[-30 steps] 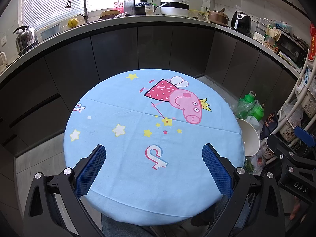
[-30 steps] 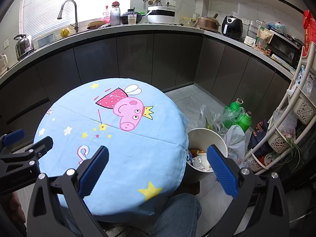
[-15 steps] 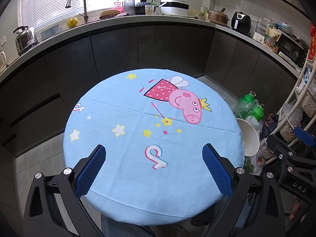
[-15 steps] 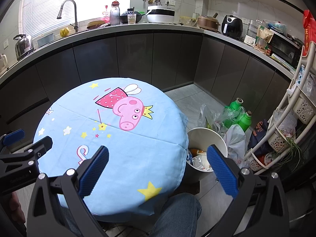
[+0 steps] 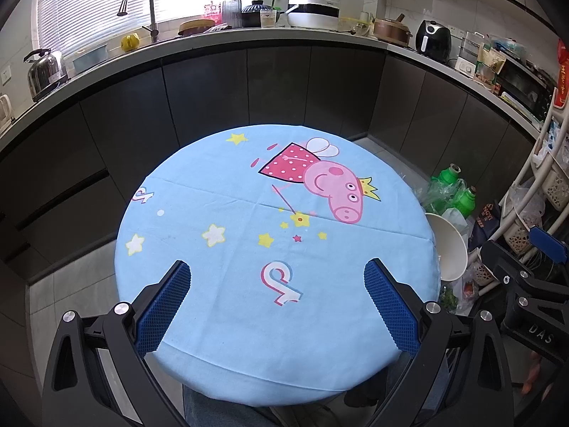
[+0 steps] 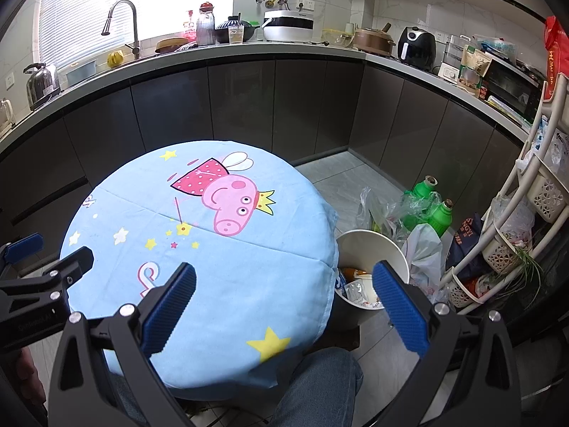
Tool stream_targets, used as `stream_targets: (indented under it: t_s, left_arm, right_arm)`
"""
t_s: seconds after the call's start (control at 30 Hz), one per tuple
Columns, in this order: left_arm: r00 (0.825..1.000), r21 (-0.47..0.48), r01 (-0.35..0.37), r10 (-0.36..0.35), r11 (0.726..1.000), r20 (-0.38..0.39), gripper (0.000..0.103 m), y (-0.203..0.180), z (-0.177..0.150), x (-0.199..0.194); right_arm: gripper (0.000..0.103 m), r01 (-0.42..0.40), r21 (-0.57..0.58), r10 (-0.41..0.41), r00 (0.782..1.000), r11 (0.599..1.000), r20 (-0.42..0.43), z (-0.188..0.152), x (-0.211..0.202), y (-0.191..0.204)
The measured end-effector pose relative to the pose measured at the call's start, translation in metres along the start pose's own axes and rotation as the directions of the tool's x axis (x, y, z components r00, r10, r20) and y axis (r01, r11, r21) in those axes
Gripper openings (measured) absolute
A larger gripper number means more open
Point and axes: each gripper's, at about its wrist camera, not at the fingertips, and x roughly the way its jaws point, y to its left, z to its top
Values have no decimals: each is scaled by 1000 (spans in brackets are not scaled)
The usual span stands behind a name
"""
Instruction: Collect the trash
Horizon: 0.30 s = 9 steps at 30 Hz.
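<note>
Tongs wide apart on both sides, nothing between the blue pads! The left tongs (image 5: 277, 302) hover over the near edge of the round counter (image 5: 213, 284), which wears a light blue cloth printed with a pink cartoon pig (image 5: 320, 181) and scattered stars. Over on the right, the right tongs (image 6: 284, 302) hang spread and unloaded too, one finger above the cloth's near right edge, the other above the white bin (image 6: 370, 245). That bin stands on the floor just beside the counter's right side, and down inside it sits the trash (image 6: 359, 288): crumpled wrappers, something white, a flash of orange. Behind the bin, two green bottles (image 6: 432, 203) poke up among clear plastic bags (image 6: 423, 249). A white wire rack (image 6: 515, 213) with baskets stands further right. At the back, dark cabinets curve under a long worktop carrying a kettle (image 6: 41, 83), a tall tap (image 6: 122, 25) and a black air fryer (image 6: 416, 48).
</note>
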Motion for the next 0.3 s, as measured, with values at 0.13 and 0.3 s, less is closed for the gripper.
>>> stream_targets:
  t_s: [0.13,0.3]
  left_arm:
    - [1000,-3,1,-1,1000,-2,94,0,0,0]
    - [1000,-1,0,0,1000,-4,94,0,0,0]
  right_arm:
    - [100,0,-1,0,1000,1000,-1,0,0,-1]
    - [100,0,0,0,1000,1000,-1,0,0,0]
